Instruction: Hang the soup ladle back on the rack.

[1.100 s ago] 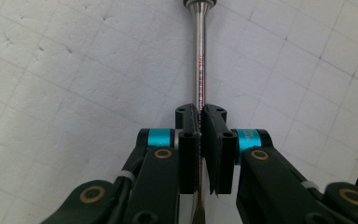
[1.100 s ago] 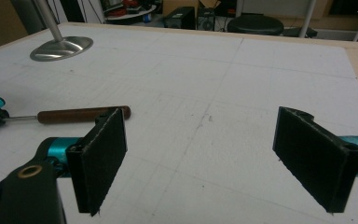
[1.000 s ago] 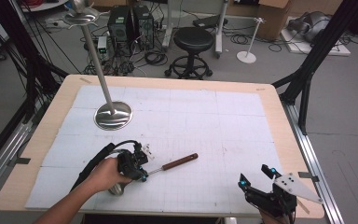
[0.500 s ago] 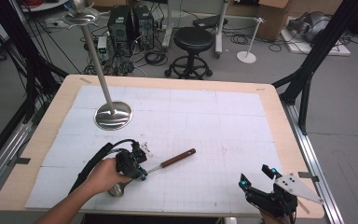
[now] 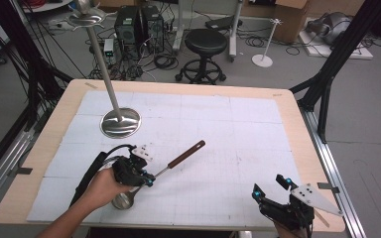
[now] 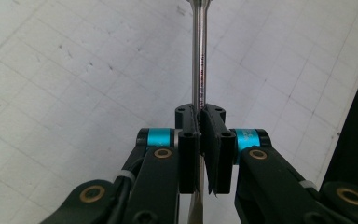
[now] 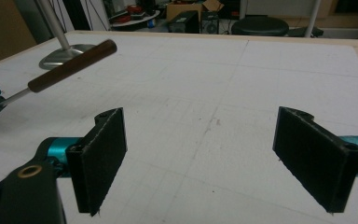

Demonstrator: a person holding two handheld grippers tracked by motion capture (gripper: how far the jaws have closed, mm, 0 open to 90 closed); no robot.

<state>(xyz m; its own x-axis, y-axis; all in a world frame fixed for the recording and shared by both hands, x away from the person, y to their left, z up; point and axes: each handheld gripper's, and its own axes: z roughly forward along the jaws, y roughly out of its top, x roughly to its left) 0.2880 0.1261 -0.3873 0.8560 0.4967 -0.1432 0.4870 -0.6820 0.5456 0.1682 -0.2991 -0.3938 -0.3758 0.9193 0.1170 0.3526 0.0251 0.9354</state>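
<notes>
Where the white mat [image 5: 228, 148] nears the desk's [image 5: 297, 114] front edge, the left tool [image 5: 148, 177] has its jaws closed tight on the steel shaft of a ladle [image 5: 171, 163]. From the high view, the ladle's bowl [image 5: 124, 200] sits low by the person's left hand [image 5: 104, 183], close to the mat's front edge, while the brown handle [image 5: 186, 154] points up and away toward the desk's middle, clear of the surface. Seen from the left tool view, the shaft [image 6: 199, 60] runs straight up from between the two pads, which meet on it with no gap showing. In the right tool view the handle [image 7: 72, 65] hangs in the air over the mat.

The right tool [image 5: 273, 191] sits at the front right corner, near the front edge and well apart from the ladle; its jaws stand wide apart with nothing between them, bare mat [image 7: 200, 135] showing in the gap.

A stand [image 5: 120, 121] with a round metal base rests on the mat's back left part, its pole leaning up to the left; it is well apart from the ladle handle. Between the ladle and the right tool, and across the whole middle and right back of the mat, the surface lies open. Bare wood rims the mat on all sides.
</notes>
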